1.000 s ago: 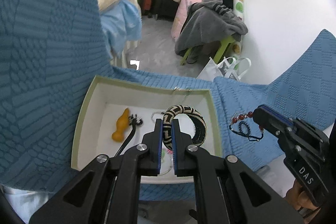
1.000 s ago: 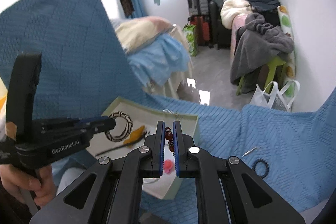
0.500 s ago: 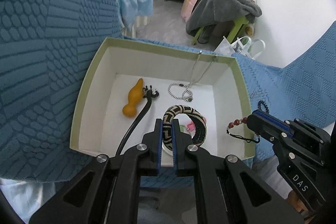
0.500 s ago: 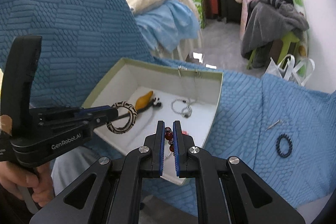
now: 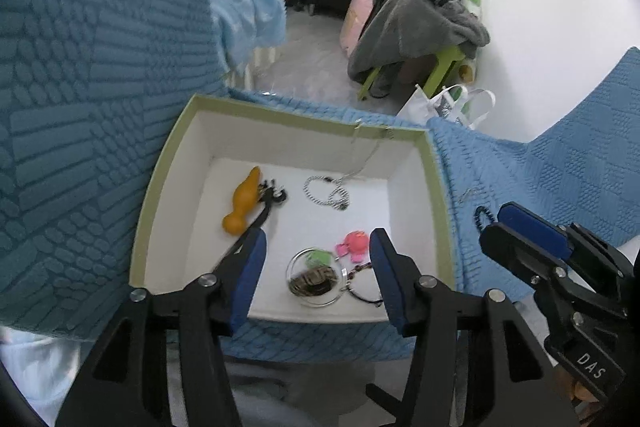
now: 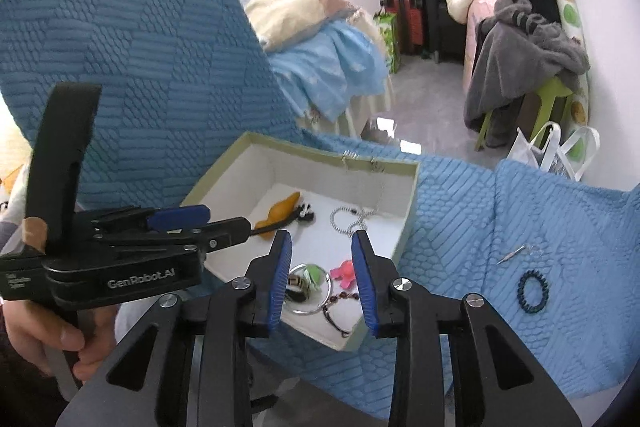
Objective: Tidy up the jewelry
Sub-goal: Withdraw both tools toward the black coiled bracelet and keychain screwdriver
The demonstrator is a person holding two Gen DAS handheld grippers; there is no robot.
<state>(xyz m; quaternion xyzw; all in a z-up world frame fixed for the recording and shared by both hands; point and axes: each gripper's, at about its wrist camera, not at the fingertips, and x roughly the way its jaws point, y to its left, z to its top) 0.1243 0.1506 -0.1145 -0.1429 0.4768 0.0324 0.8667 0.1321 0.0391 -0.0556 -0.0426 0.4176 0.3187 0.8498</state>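
A green-rimmed white box [image 5: 436, 183] [image 6: 408, 223] sits on a blue textured cover. Inside lie the black-and-cream bangle [image 5: 314, 277] [image 6: 296, 287], blurred, a clear ring, a pink charm [image 5: 354, 243] [image 6: 344, 271], a red-bead bracelet [image 5: 360, 271] [image 6: 340, 301], an orange clip [image 5: 242, 203] [image 6: 280, 213] and a beaded chain [image 5: 326, 193] [image 6: 348, 219]. My left gripper [image 5: 318, 267] is open and empty above the bangle. My right gripper [image 6: 322, 275] is open and empty above the box's near corner.
A dark bead bracelet [image 6: 532, 293] [image 5: 484, 217] and a small silver pin [image 6: 512, 253] lie on the cover right of the box. Beyond are a bed [image 6: 320, 67], a stool with grey clothes [image 6: 524, 67], suitcases and a white wall.
Both grippers opened. The bangle dropped from the left gripper and the red-bead bracelet from the right gripper; both now lie in the box.
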